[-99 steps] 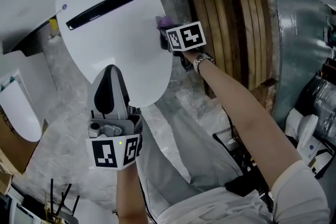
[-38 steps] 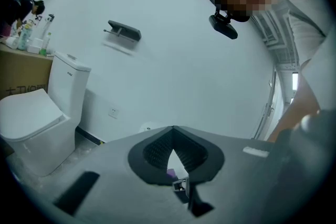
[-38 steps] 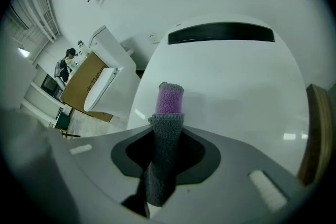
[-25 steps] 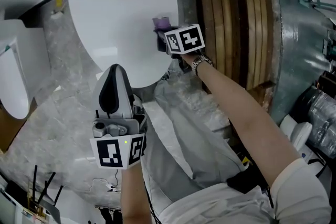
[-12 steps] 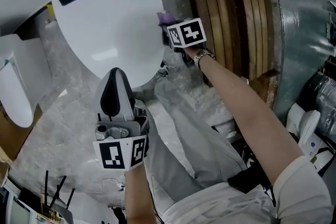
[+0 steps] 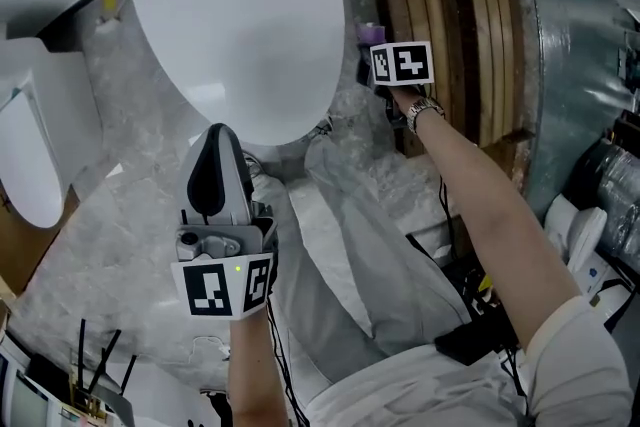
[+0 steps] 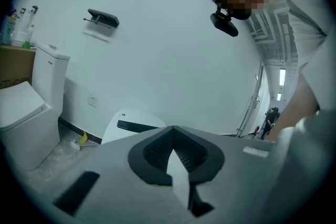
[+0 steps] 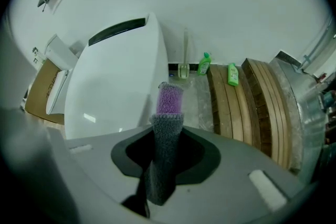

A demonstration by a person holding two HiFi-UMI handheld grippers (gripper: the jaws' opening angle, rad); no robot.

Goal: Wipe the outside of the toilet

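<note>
Cloth point(image 8: 170, 100) in right gripper point(image 8: 168, 119), beside toilet point(image 8: 113, 86)

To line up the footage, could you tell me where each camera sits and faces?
Head view: on the head, steeply down at the toilet; both forearms, left tongs, right tongs.
Left gripper view: on the left tongs, shut and empty, facing toilet and wall; person's shirt at right.
Right gripper view: on the right tongs, shut on the cloth, facing toilet and wooden boards.
Shared: all show the toilet.
</note>
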